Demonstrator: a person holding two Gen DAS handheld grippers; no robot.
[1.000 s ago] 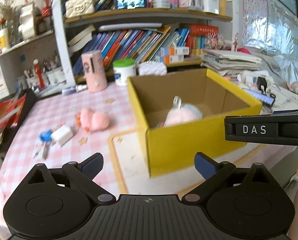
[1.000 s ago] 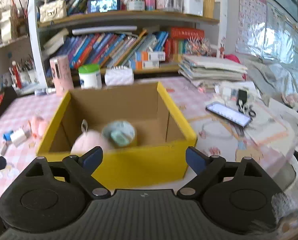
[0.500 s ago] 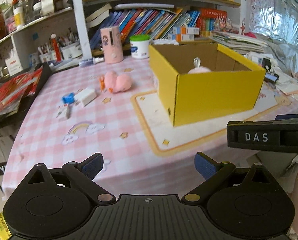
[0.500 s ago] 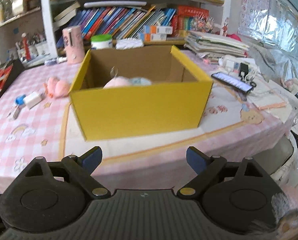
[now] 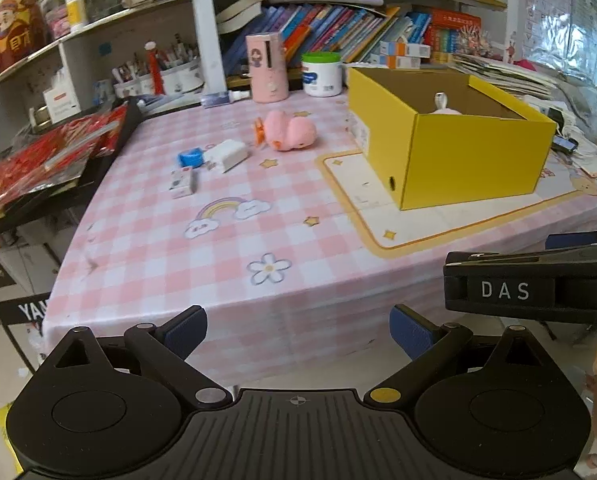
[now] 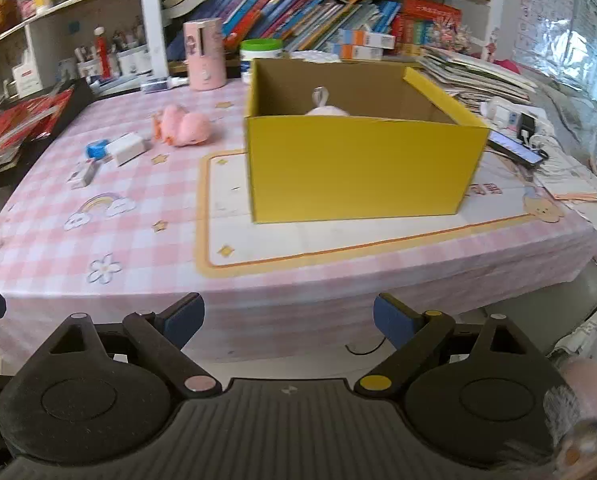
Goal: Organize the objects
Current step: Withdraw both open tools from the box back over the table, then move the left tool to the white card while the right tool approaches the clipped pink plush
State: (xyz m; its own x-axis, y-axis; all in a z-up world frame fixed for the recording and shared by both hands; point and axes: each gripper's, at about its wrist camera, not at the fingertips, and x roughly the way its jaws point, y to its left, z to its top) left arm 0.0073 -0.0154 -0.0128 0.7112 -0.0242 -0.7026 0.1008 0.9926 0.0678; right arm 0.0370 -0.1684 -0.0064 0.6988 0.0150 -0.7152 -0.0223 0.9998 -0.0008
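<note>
- Both my grippers hang off the near edge of the table (image 5: 282, 304), well apart from everything on it.
- My left gripper (image 5: 298, 326) has its fingers spread wide, with nothing between them.
- My right gripper (image 6: 288, 318) is spread wide too, and empty.
- The yellow box (image 6: 358, 168) already has a pink fluffy toy (image 6: 326, 110) inside.
- I think these are left to put away: the pink plush (image 5: 288, 134), the white block (image 5: 228, 155), the blue piece (image 5: 190, 158) and the small packet (image 5: 182, 182).
- So I judge the job is only partly done.
</note>
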